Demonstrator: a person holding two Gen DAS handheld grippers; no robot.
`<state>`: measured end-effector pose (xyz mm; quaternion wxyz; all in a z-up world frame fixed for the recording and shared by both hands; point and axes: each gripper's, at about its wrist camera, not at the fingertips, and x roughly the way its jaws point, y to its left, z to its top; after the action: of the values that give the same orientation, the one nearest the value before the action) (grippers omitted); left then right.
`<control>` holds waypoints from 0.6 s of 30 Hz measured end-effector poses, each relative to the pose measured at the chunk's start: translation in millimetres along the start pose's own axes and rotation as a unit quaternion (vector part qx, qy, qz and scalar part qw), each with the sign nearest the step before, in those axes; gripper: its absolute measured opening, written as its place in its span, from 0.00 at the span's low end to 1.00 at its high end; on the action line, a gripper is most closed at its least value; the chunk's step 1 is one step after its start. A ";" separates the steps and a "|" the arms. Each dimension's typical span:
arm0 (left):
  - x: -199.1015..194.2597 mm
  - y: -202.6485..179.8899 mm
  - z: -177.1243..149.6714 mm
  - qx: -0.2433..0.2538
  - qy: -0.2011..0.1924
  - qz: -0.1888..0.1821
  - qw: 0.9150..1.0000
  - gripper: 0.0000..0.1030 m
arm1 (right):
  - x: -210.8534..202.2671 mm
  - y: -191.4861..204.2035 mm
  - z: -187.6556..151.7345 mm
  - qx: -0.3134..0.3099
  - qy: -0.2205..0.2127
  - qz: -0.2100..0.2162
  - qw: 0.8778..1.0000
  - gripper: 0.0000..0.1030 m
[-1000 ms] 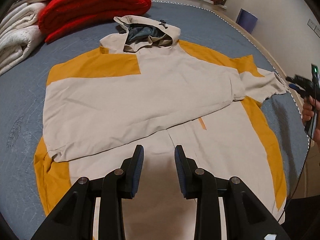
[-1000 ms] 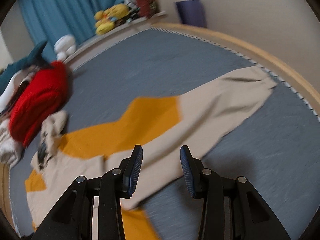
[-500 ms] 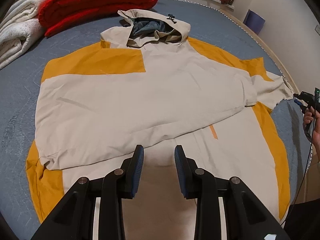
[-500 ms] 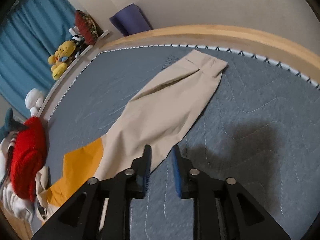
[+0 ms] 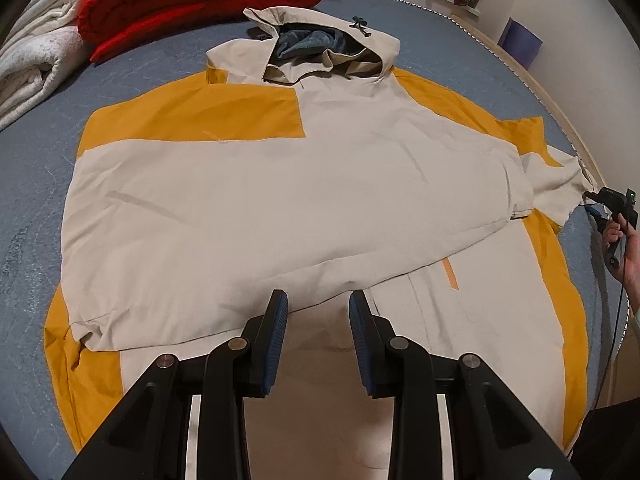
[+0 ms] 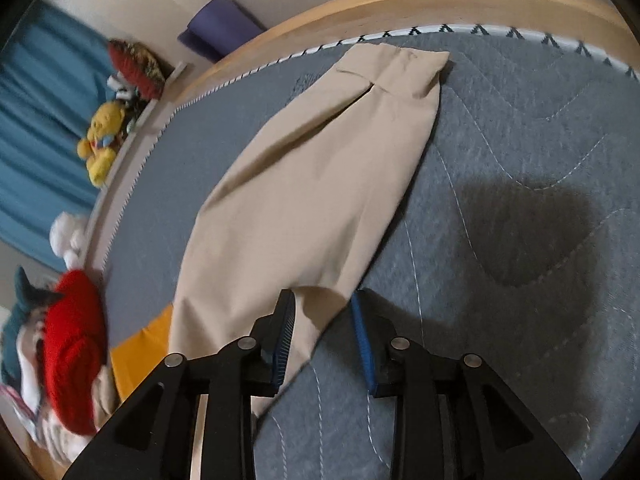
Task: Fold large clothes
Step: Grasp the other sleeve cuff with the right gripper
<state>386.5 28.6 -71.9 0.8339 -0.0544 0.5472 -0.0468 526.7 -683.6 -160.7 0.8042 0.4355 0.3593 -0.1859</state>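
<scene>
Left gripper (image 5: 318, 336), black with ribbed blue pads, hovers over the lower front of the beige and mustard-yellow hooded jacket (image 5: 304, 192), jaws parted with nothing between them. Right gripper (image 6: 323, 340), of the same build, hangs low over the jacket's right beige sleeve (image 6: 316, 184); its jaws are opening, the sleeve's near edge lies in the gap between them, and the pads do not press on the cloth. In the left wrist view the right gripper (image 5: 608, 204) appears small at the far right edge, held in a person's hand (image 5: 624, 248) just beside the sleeve's cuff end.

Jacket: spread flat, front up, on the grey-blue quilted mattress (image 6: 520, 160). Its left sleeve is folded across the chest, beige over the mustard shoulder panel, and its end lies near the jacket's right side. Mustard panels run along both outer sides of the body. The right sleeve stretches outward toward the pale wooden bed frame (image 6: 440, 4), with its cuff near the mattress's stitched edge. A dark shadow falls on the mattress beside that sleeve.

Beyond the body lies the hood (image 5: 324, 48), open, with a dark grey-blue lining. Behind it rest a folded red knitted blanket (image 5: 200, 0) and, beside that, a folded white fleecy blanket (image 5: 36, 64). Farther back, a yellow plush toy (image 6: 100, 144) sits on a ledge before blue curtains (image 6: 36, 120), and a purple rolled mat (image 6: 220, 28) leans at the wall.
</scene>
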 end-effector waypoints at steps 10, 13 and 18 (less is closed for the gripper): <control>0.0 11.7 4.0 -0.013 -0.002 0.003 1.000 0.28 | 2.2 -2.8 3.6 0.048 -0.042 0.019 0.998 0.14; -2.9 14.5 4.5 -0.017 -0.005 0.002 1.000 0.28 | -7.1 6.1 0.1 0.034 -0.065 0.025 0.997 0.04; -9.9 15.4 5.0 -0.019 -0.010 -0.001 1.000 0.28 | -35.2 37.1 -2.2 -0.002 -0.107 0.029 0.994 0.02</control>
<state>387.4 45.4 -63.2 0.8383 -0.0714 0.5393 -0.0370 524.8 -661.8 -114.4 0.8439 0.4215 0.2593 -0.2072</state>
